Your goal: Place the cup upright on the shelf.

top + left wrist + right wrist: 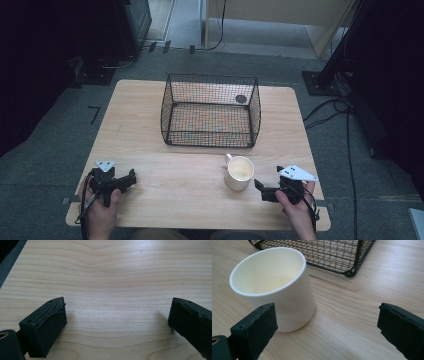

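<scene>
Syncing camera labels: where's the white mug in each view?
High view: white mug sits lower centre-right on the table, in front of the wire basket, just left of the right claw.
Left gripper view: not in it; bare wooden tabletop between open jaws.
Right gripper view: upper left, behind the left jaw.
Shared landmark: wire basket's corner.

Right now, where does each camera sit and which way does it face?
High view: above the person's side, facing forward and down on the table, basket and cup; hands and both grippers show.
Left gripper view: rides the left gripper, facing bare tabletop between open jaws.
Right gripper view: rides the right gripper, facing cup and basket.
High and right gripper views share the cup and basket.
</scene>
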`<state>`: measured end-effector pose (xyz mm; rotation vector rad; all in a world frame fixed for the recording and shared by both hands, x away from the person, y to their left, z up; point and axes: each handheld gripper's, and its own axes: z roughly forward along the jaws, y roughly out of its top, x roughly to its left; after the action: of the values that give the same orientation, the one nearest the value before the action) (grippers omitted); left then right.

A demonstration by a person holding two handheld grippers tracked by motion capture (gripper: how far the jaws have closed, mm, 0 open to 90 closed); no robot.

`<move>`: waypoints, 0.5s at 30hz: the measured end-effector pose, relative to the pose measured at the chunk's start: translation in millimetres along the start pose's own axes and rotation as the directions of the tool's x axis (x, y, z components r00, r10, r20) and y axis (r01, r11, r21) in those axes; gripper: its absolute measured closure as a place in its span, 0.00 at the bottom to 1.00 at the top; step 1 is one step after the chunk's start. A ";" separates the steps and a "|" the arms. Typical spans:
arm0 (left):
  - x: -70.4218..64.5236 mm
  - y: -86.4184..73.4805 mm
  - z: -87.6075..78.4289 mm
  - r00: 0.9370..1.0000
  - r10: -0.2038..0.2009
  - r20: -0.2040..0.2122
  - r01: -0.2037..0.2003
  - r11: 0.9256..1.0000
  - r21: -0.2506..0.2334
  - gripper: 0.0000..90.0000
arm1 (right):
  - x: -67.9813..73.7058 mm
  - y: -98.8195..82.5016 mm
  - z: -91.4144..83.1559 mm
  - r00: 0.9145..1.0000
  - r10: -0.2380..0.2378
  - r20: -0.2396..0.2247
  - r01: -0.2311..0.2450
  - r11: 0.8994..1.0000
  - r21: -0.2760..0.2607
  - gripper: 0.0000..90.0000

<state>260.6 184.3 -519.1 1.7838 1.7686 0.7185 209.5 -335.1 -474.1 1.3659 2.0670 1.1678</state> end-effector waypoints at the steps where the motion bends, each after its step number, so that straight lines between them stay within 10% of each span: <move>1: 0.0 0.0 0.0 1.000 0.000 0.000 0.000 1.000 0.000 0.02 | 1.1 0.8 1.3 1.000 -0.006 -0.003 0.006 1.000 0.000 0.02; 15: 0.0 0.0 0.0 1.000 0.000 0.000 0.000 1.000 0.000 0.02 | 23.5 13.7 17.0 0.995 -0.038 -0.087 0.038 0.999 -0.004 0.00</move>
<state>260.6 184.3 -519.0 1.7838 1.7684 0.7183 218.6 -304.6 -470.1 1.2897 2.1412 1.2345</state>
